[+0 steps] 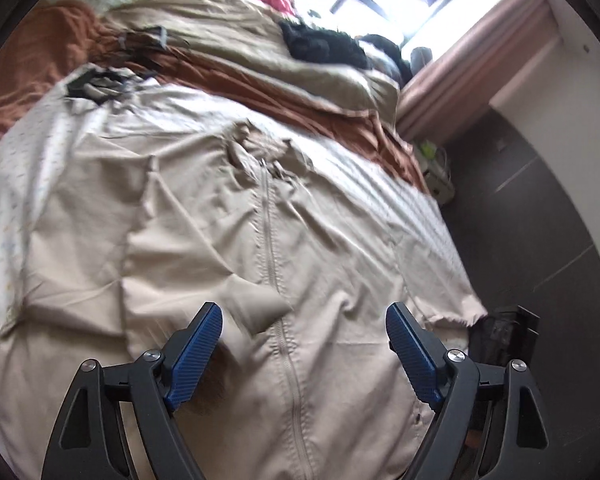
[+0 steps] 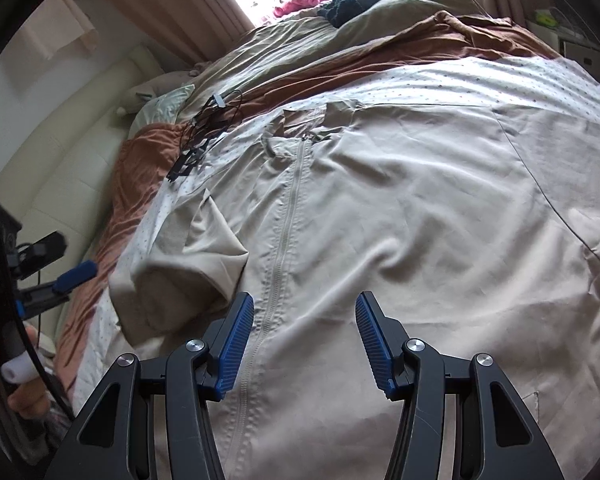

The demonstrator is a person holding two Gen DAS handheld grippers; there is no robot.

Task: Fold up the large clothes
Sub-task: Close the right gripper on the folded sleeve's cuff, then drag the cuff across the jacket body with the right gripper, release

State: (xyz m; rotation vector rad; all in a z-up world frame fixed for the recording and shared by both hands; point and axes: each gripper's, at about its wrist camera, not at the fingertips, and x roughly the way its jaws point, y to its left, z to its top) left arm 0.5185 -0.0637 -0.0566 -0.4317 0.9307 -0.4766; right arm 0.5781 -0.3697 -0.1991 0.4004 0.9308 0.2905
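A large beige zip-up jacket (image 1: 204, 232) lies spread front-up on the bed, its zipper (image 1: 270, 248) running down the middle and its collar at the far end. It also shows in the right wrist view (image 2: 400, 220), with one short sleeve (image 2: 192, 268) folded in at the left. My left gripper (image 1: 304, 316) is open and empty, hovering over the jacket's lower half near the zipper. My right gripper (image 2: 305, 308) is open and empty above the hem, just right of the zipper (image 2: 284, 240). The left gripper (image 2: 76, 272) also shows at the left edge of the right wrist view.
The jacket lies on a white dotted sheet (image 2: 500, 80) over a rust-brown blanket (image 1: 32, 60). Black cables (image 2: 204, 132) lie beyond the collar. Dark and red clothes (image 2: 360, 4) sit near the window. The bed's right edge drops to a grey floor (image 1: 540, 216) with a black object (image 1: 504, 332).
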